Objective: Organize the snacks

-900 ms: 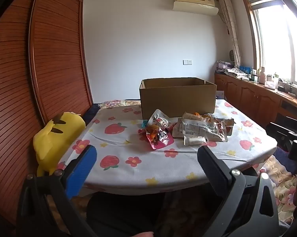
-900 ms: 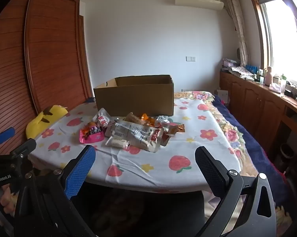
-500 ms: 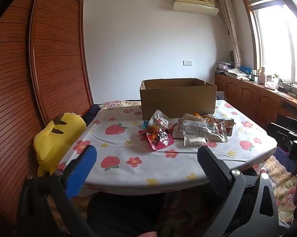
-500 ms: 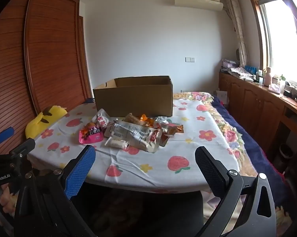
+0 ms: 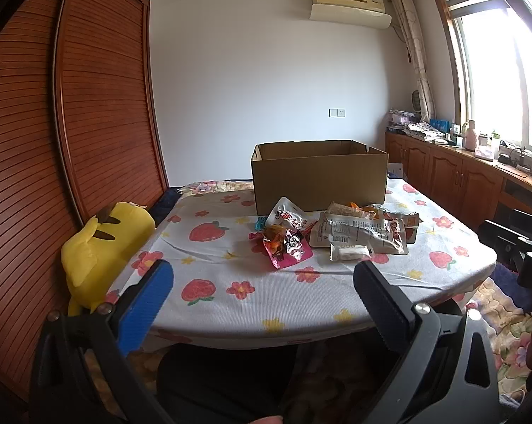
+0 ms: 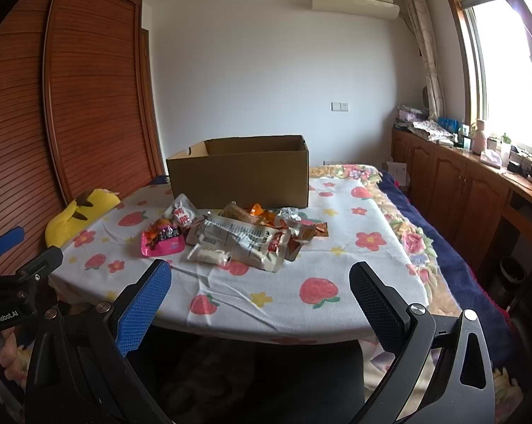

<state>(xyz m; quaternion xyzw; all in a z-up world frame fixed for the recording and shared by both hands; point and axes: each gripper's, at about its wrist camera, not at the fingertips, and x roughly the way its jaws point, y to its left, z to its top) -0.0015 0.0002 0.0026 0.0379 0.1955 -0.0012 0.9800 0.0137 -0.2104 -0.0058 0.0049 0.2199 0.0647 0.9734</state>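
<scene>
Gaping jaws: left gripper [image 5: 262, 279] and right gripper [image 6: 260, 277] both spread wide, ribbed pads bare, short of the table edge.
Snacks: crinkly foil packets [image 6: 237, 236] heaped mid-tablecloth [image 6: 336, 258].
Box: open, rectangular cardboard box [image 6: 241, 173] just behind the heap.

1 cardboard box [image 5: 319, 176], 1 yellow plush toy [image 5: 103, 247], 2 grippers, snack packets uncountable

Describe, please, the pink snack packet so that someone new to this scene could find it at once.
Start at the open cardboard box on the flowered tablecloth; a heap of snack packets lies in front of it. The pink packet sits flat at the heap's left near edge, beside the big white printed bag. It alone is bright pink.
</scene>
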